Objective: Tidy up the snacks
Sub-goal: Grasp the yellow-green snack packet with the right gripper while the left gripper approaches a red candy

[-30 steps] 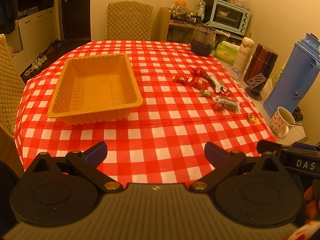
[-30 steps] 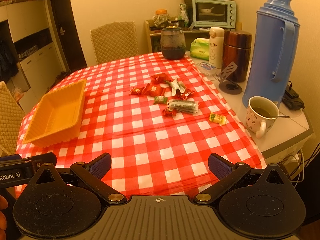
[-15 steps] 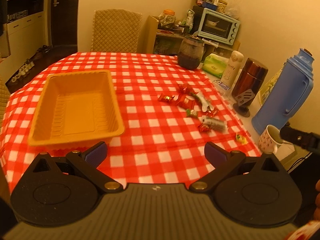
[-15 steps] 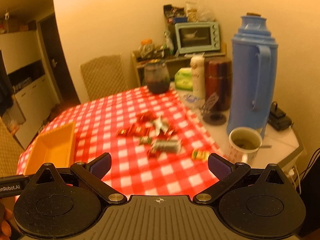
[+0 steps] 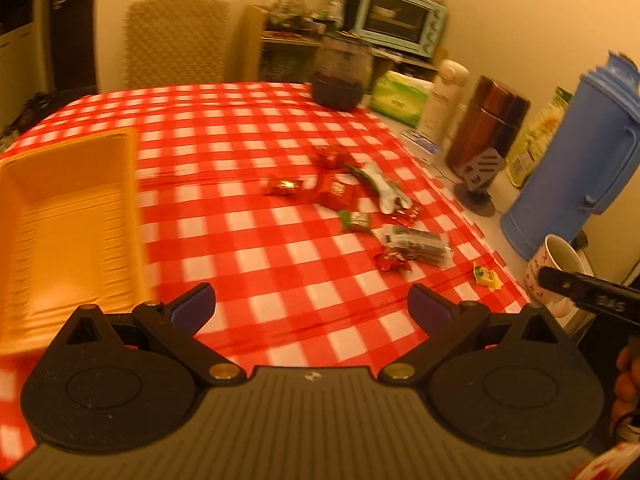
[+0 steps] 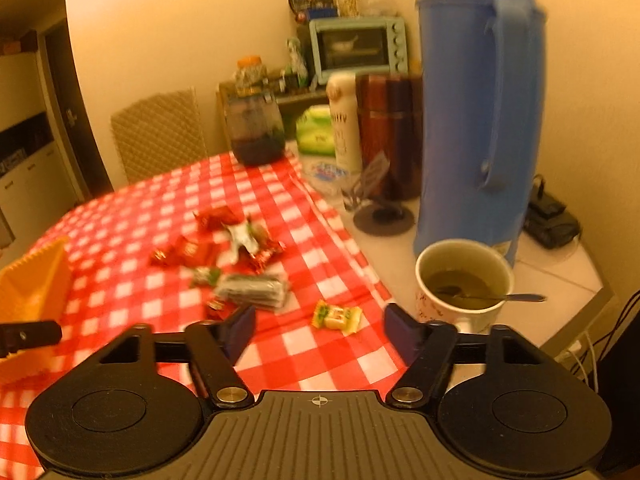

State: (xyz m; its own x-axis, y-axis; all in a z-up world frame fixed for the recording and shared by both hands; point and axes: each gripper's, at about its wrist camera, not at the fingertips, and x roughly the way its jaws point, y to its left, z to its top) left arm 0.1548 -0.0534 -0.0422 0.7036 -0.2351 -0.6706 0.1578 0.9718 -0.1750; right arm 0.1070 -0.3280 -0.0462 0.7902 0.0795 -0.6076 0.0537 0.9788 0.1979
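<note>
Several wrapped snacks (image 5: 360, 196) lie scattered on the red checked tablecloth (image 5: 260, 240), right of an empty orange tray (image 5: 60, 216). A yellow-green candy (image 6: 336, 316) lies apart near the table's right edge; it shows in the left wrist view too, as the yellow candy (image 5: 486, 276). My right gripper (image 6: 320, 330) hovers just before that candy, its jaws closing with nothing between them. My left gripper (image 5: 312, 306) is wide, its jaws closing a little, over bare cloth between tray and snacks, holding nothing. The snack pile (image 6: 236, 256) and tray corner (image 6: 36, 280) sit left of my right gripper.
A mug of tea with a spoon (image 6: 464, 280) stands close to the right gripper's right finger. Behind it are a tall blue thermos (image 6: 480, 112), a brown flask (image 6: 392, 136), a white bottle (image 6: 344, 124) and a dark jar (image 6: 256, 128). A chair (image 5: 176, 40) stands at the far side.
Both grippers have moved forward and down toward the table's right side. The right gripper's jaws have narrowed markedly; the left's only slightly. The candy and mug now sit much closer to the right gripper.
</note>
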